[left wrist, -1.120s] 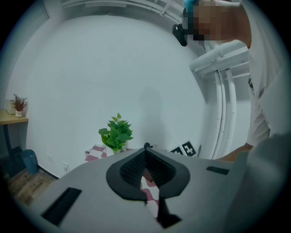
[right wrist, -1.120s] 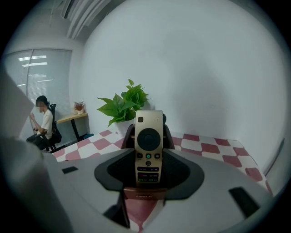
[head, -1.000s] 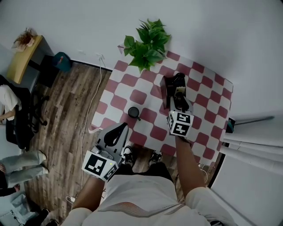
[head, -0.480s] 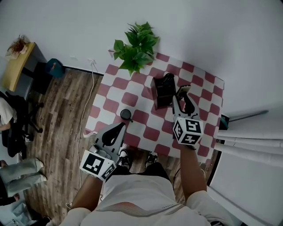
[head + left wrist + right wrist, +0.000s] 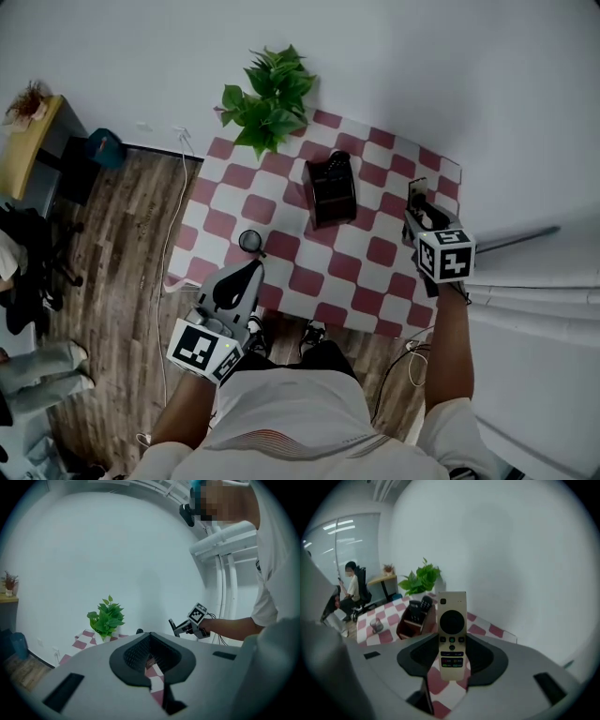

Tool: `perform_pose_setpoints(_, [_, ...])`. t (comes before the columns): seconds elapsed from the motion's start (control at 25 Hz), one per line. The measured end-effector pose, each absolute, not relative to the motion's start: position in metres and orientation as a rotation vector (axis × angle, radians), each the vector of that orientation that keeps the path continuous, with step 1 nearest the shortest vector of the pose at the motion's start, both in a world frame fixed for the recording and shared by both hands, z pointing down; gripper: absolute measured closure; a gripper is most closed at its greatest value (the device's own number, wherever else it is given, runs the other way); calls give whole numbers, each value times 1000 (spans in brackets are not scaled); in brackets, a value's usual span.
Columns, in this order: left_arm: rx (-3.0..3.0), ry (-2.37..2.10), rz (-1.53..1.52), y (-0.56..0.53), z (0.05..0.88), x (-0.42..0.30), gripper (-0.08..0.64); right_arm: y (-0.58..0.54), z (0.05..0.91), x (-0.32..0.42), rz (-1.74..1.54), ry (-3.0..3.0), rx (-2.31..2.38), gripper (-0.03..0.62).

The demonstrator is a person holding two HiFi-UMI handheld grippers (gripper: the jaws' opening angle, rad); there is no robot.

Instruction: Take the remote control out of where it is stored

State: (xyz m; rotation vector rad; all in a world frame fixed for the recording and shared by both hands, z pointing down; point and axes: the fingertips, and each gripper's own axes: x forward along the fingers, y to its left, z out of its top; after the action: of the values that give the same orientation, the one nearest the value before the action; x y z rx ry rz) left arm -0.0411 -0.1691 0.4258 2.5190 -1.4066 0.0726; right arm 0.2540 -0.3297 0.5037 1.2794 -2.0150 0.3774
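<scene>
Standing upright between the right gripper's [image 5: 419, 208] jaws, the remote control [image 5: 452, 637] is clamped by its lower half, button face toward that gripper's camera, with the round dial above the pads and the rows of small keys between them. It is out of the dark holder [image 5: 330, 192] and well off to the holder's right, over the right edge of the red-and-white checked table [image 5: 375, 253]. In the right gripper view the holder shows to the left behind the held remote, with other dark remotes [image 5: 419, 605] poking up from its compartments. A small dark cup [image 5: 250, 241] stands on the table to the near left of the holder, apart from it. A leafy potted plant [image 5: 267, 98] stands at the table corner to the far left of the holder. The left gripper [image 5: 246, 275] hangs beyond the cup from the holder, at the table's near edge; its jaws are together at the tips and nothing is between them.
</scene>
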Motion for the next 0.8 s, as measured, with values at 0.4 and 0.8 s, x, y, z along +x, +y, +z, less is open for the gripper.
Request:
perform_pose_setpoints(0.4, [2481, -1439, 94, -169, 432, -33, 551, -327, 634, 324, 535, -1595, 857, 413])
perform_pose_setpoints(0.8, [2462, -1437, 94, -174, 437, -27, 551, -324, 685, 320, 618, -1469, 661, 413])
